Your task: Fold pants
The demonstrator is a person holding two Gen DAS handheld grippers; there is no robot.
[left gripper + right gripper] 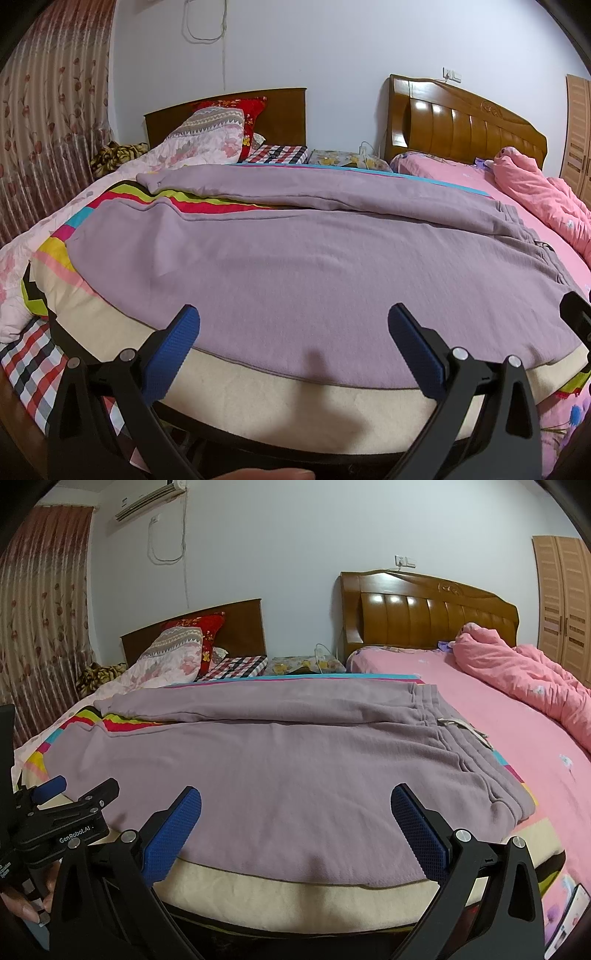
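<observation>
Mauve sweatpants [295, 266] lie spread flat on a striped blanket [207, 201] on the bed, waistband [454, 734] to the right, both legs reaching left. My left gripper [293, 321] is open and empty, hovering over the near edge of the near leg. My right gripper [295, 801] is open and empty, over the near edge closer to the waistband. The left gripper also shows in the right wrist view [77, 790] at the far left.
A pink bed [480, 709] with a crumpled pink quilt [524, 679] lies to the right, against a wooden headboard [424, 609]. Pillows [207, 136] and a nightstand [306, 664] sit at the back. A curtain [44, 129] hangs at the left.
</observation>
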